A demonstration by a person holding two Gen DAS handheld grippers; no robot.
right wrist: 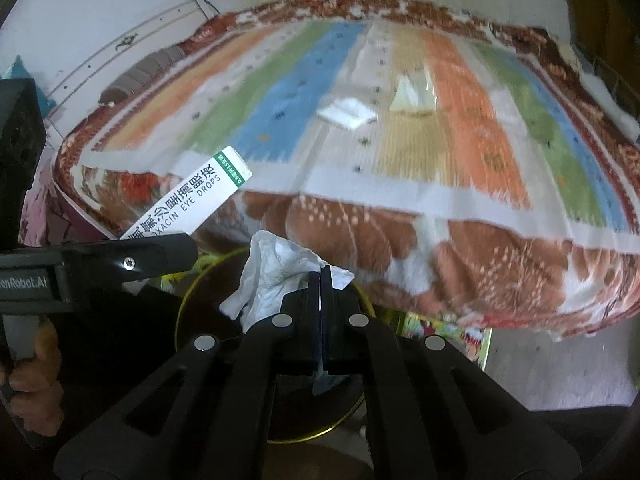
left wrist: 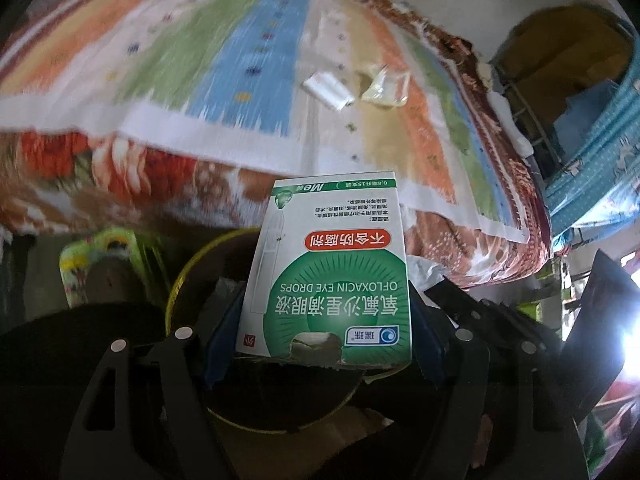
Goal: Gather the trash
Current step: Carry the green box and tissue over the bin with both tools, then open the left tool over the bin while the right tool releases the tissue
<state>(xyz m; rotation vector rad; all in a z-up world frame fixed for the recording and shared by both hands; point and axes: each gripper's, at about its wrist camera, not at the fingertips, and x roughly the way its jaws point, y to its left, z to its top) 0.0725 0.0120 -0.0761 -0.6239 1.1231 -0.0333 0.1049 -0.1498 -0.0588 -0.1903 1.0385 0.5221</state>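
Holding a green-and-white eye-drops box [left wrist: 328,276] between its blue pads, the left gripper [left wrist: 326,312] stands wide, the box filling the gap and rising toward twelve o'clock in the left wrist view. Below the box sits a round bin [left wrist: 176,288] with a yellow rim, its dark mouth reaching from nine o'clock to six o'clock of the gripper.

The right gripper [right wrist: 321,280] is clamped fully together on a crumpled white tissue [right wrist: 276,276], which bunches out toward ten and eleven o'clock of the fingertips; a thin sliver shows between the pads. The same bin [right wrist: 182,300] lies directly under it. In this view the box [right wrist: 192,200] juts up at about ten o'clock, and the left gripper's black body enters from nine o'clock, with fingers of a hand [right wrist: 36,384] at eight o'clock.

Beyond, a bed with a striped bedspread [right wrist: 460,120] fills the upper half. Two pieces still lie on it, well apart from both grippers: a flat white packet [right wrist: 346,114] at twelve o'clock and a clear plastic wrapper [right wrist: 414,94] just beside it toward one o'clock.
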